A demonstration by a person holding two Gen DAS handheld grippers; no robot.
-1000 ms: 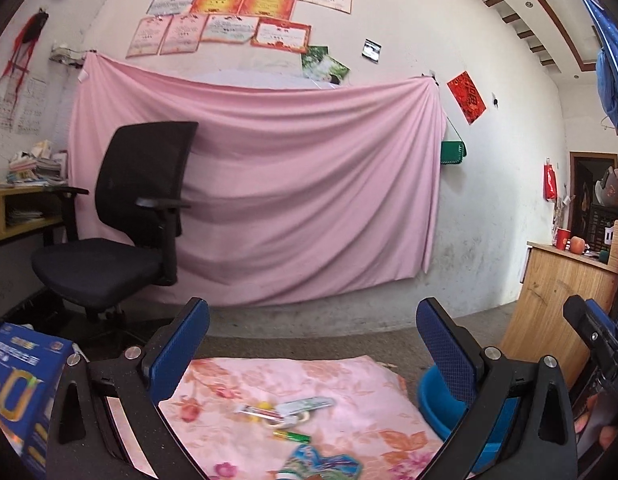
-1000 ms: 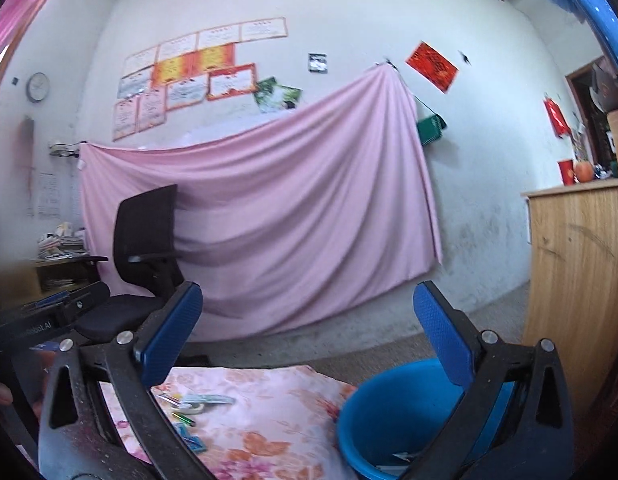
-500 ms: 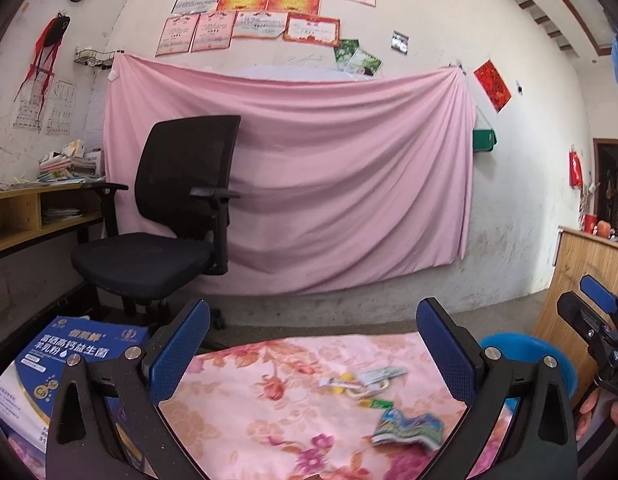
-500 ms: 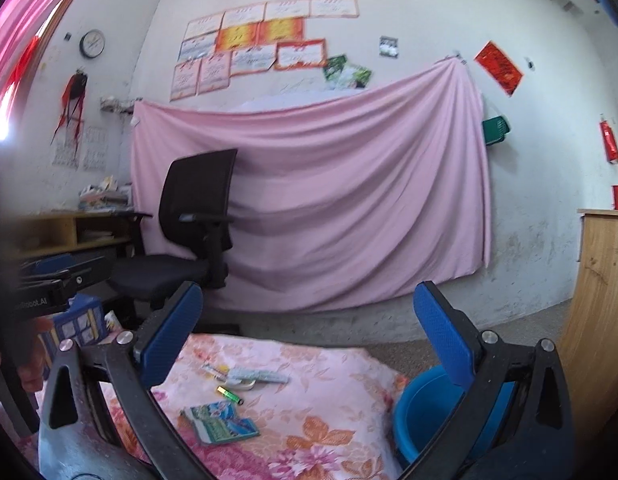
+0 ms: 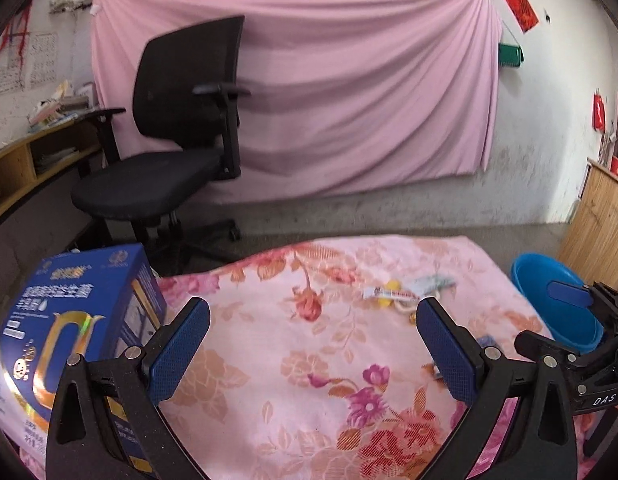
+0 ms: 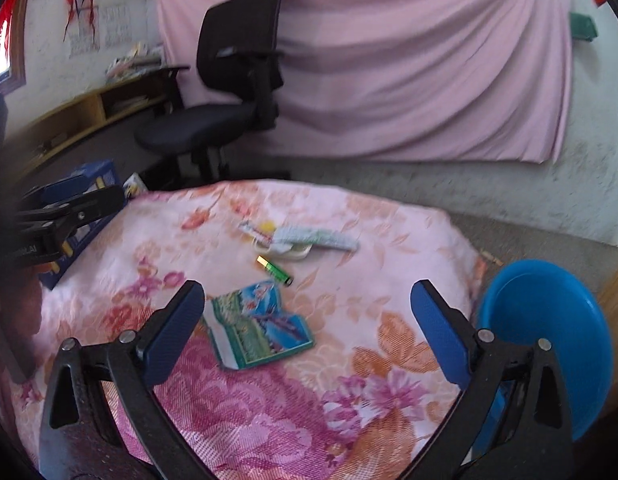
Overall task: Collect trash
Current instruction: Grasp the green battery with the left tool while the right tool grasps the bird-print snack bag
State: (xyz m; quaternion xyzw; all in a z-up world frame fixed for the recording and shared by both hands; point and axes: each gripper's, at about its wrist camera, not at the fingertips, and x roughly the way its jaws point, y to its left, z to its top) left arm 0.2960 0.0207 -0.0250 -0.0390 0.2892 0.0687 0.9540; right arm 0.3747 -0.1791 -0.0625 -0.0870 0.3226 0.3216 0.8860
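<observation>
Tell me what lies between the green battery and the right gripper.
In the right wrist view, a flattened blue-green packet lies on the floral cloth between the green battery and the open right gripper; nothing else.

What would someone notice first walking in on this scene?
Probably the big pink sheet hung across the back wall, with a black office chair in front of it. Nearer, a floral cloth carries scattered trash: a green battery, a colourful packet, some wrappers. A blue basin sits at its right edge.
</observation>
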